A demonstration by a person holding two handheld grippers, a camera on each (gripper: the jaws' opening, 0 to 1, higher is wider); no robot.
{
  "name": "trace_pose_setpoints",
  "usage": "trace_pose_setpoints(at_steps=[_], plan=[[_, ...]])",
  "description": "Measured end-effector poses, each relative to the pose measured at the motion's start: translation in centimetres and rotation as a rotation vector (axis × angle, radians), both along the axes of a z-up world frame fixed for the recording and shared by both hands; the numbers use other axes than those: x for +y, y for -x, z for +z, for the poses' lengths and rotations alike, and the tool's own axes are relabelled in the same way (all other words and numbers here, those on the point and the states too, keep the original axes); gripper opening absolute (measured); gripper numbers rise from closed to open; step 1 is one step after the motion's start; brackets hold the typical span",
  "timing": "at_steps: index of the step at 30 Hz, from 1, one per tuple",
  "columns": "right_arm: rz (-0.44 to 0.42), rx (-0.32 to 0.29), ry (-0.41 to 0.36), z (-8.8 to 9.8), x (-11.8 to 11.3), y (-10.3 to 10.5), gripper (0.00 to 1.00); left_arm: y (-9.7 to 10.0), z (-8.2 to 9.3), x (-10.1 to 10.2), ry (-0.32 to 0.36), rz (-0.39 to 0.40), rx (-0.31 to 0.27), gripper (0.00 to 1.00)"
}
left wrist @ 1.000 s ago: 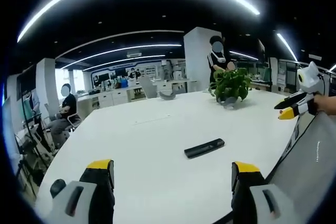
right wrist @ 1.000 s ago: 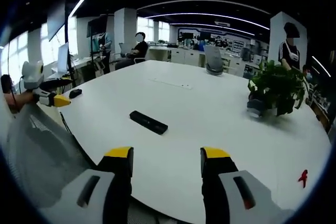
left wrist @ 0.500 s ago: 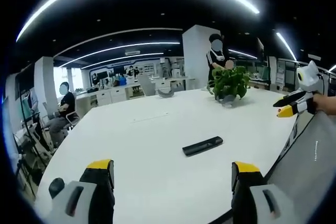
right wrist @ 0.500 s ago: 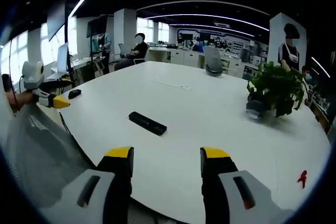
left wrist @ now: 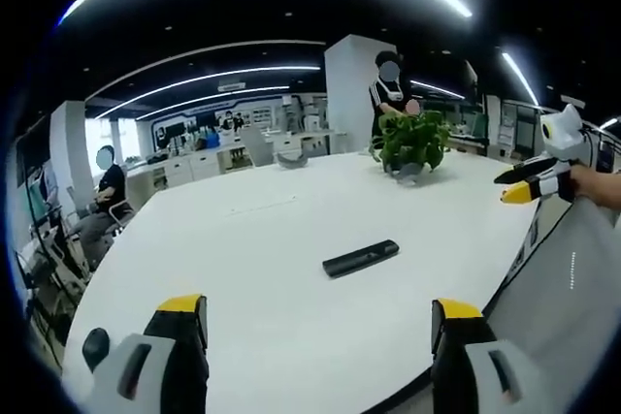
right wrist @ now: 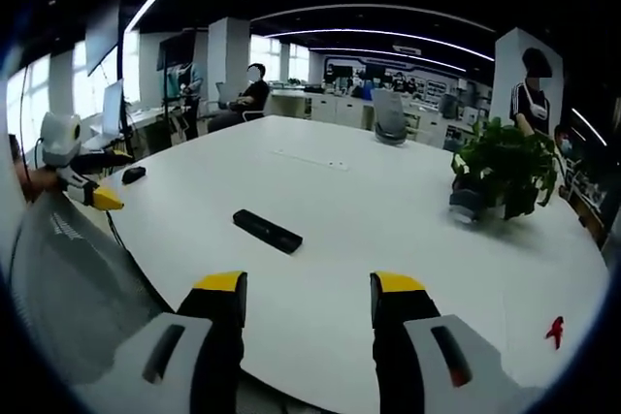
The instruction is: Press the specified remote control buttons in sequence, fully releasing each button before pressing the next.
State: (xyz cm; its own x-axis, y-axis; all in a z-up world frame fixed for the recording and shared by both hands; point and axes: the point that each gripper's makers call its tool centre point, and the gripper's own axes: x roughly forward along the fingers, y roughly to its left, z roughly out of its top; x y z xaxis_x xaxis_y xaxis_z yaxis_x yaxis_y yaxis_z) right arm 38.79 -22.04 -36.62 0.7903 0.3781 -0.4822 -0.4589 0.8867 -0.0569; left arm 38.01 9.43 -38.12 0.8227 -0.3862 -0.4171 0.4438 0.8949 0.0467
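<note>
A slim black remote control lies flat on the big white table, well ahead of my left gripper, whose yellow-tipped jaws stand wide apart with nothing between them. In the right gripper view the same remote control lies left of centre, beyond my right gripper, which is open and empty. The right gripper also hangs at the right edge of the left gripper view. The left gripper shows at the far left of the right gripper view.
A potted green plant stands on the table's far side. A small black object lies near the table's left edge. A grey mesh chair back sits close to me. People sit and stand at the back. A red mark is near the right edge.
Both views have shifted slightly with my hands; the remote sits a little lower left in the left gripper view. Nothing on the table has moved, and both grippers stay open.
</note>
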Motion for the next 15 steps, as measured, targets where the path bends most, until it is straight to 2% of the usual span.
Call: trace_pose_setpoints(at_steps=[4,10,13,15], plan=[[0.0,0.002,0.0,0.0,0.0,0.0,0.53,1.0,-0.7,-2.0,0.089,-0.111,0.106,1.0],[0.004,-0.001,0.006,0.0,0.0,0.0,0.53,0.2,-1.1,-2.4,0.043,-0.203,0.136,1.0],[0.0,-0.004,0.006,0.1,0.0,0.0,0.53,-0.5,-1.7,-3.0,0.004,-0.307,0.19,1.0],[-0.001,-0.006,0.005,0.1,-0.1,0.0,0.53,-1.2,-1.8,-3.2,-0.04,-0.35,0.187,1.0]])
